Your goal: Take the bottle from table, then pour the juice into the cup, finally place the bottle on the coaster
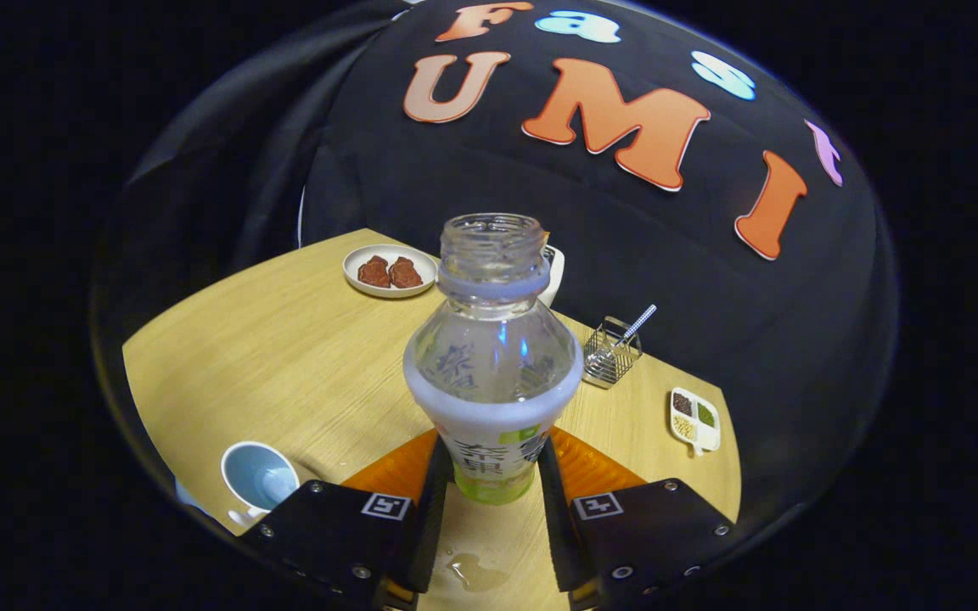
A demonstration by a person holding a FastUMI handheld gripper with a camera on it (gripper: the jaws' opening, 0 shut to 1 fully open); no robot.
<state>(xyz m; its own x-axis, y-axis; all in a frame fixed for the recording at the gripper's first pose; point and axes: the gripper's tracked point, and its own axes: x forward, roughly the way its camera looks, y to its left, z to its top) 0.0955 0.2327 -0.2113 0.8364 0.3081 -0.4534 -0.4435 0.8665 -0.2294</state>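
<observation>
Nearest the lens, the two fingers (436, 484) of the tool (489, 488) stand at the bottom centre of the frame, narrowed onto the lower body of the bottle (493, 356), one finger pressed to each side of its label, so the tool holds the bottle. It rides upright between them, its cap off and mouth open, and it looks clear and nearly empty, though how much liquid remains I cannot tell. Just below the fingers a small wet patch (472, 570) lies on the counter (302, 356). At the lower left of the frame, beside the left finger, sits one cup (260, 477) with a pale blue inside. An orange surface (591, 468) shows behind the fingers on both sides of the bottle; it is likely the coaster, though its outline is hidden. Further out, toward the upper middle, one white plate (390, 271) carries two brown pieces, a white object peeks from behind the bottle neck, one wire holder (612, 350) with a striped straw stands to the right, and one small divided dish (694, 419) lies at the far right. Judging by the upright, near-empty bottle, the pouring seems done and the placing step is in hand; the next move calls for lowering the bottle squarely onto the orange surface and then widening the fingers.
</observation>
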